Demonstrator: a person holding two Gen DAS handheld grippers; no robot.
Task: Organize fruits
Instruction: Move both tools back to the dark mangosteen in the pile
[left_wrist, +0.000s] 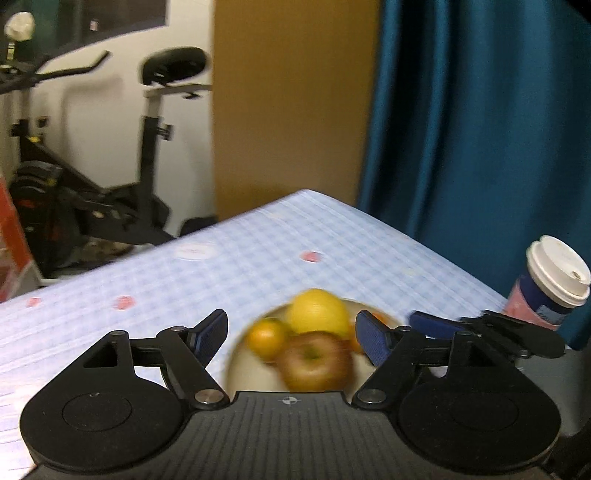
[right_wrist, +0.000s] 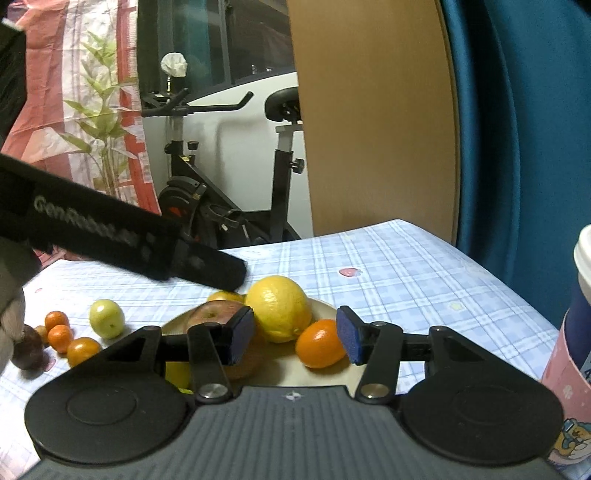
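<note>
A cream plate (right_wrist: 325, 373) on the checked tablecloth holds a yellow lemon (right_wrist: 279, 308), a red-green apple (right_wrist: 214, 314) and an orange (right_wrist: 319, 343). My right gripper (right_wrist: 295, 339) is open just above the plate's near side, empty, its jaws either side of the lemon and orange. My left gripper (left_wrist: 290, 338) is open and empty over the same plate (left_wrist: 247, 373), with the lemon (left_wrist: 317, 312), an orange (left_wrist: 266, 338) and the apple (left_wrist: 314, 363) between its fingers. Its body crosses the right wrist view (right_wrist: 129, 240).
Left of the plate lie a green fruit (right_wrist: 107, 318), several small oranges (right_wrist: 61, 336) and a dark fruit (right_wrist: 29, 350). A lidded paper cup (left_wrist: 550, 288) stands at the right table edge, close to my right gripper. An exercise bike (right_wrist: 221, 177) stands beyond the table.
</note>
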